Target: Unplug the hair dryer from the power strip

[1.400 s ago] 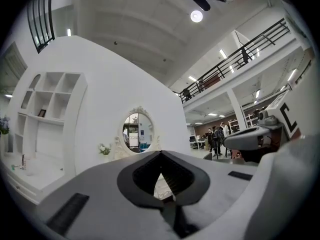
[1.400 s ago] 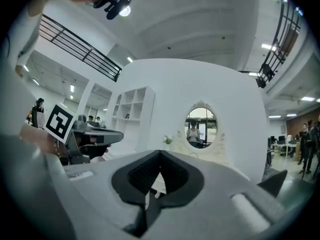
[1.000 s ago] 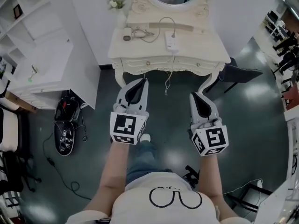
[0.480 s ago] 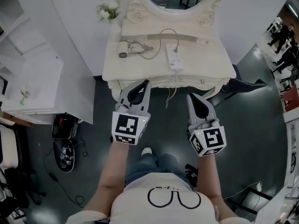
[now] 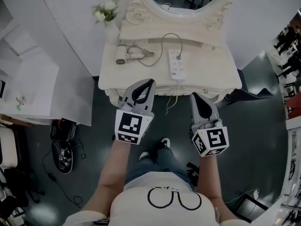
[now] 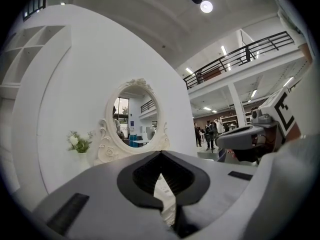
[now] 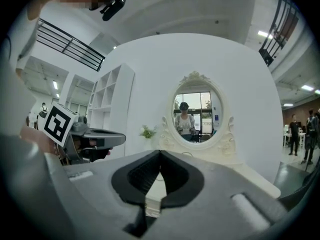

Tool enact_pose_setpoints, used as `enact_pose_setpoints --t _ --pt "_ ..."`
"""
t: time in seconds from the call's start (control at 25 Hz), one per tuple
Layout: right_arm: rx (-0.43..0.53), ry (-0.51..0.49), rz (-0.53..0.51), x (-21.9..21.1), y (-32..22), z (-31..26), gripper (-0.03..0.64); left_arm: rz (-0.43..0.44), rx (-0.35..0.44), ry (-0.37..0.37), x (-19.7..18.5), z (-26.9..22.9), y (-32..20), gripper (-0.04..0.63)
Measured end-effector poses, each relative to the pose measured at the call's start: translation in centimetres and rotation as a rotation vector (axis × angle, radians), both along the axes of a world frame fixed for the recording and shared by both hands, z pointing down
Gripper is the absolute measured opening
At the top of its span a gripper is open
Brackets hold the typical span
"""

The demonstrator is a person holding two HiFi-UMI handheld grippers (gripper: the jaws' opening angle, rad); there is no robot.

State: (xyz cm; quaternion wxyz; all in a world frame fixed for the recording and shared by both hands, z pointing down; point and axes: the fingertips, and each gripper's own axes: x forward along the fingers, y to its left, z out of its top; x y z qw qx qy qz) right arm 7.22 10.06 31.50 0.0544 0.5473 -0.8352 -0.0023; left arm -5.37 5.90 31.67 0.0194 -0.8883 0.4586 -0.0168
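Cream table point(image 5: 221, 76) | on top: hair dryer point(image 5: 121, 55), cable point(image 5: 162, 40), power strip point(image 5: 176, 65)

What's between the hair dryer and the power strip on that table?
In the head view, a looped grey cord lies between the small white hair dryer and the white oblong power strip.
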Motion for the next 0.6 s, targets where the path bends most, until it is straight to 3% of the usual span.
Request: enact_pose_setpoints --t 0.28,0.44,0.6 --pt "-0.003 -0.004 -0.055 3.7 -6.5 0.0 0.0 -0.031 -0.01 0.001 4.1 0.4 -5.8 -0.003" --pt "-0.035 0.006 -0.101 5.8 -9.6 0.7 0.0 -0.031 -0.048 0.055 6.8 1.0 -7.9 -0.003" --pt "-0.076 -0.006 -0.123 7.2 -12.5 2.5 0.0 -0.04 -0.094 0.049 8.4 3.2 -10.1 -0.003"
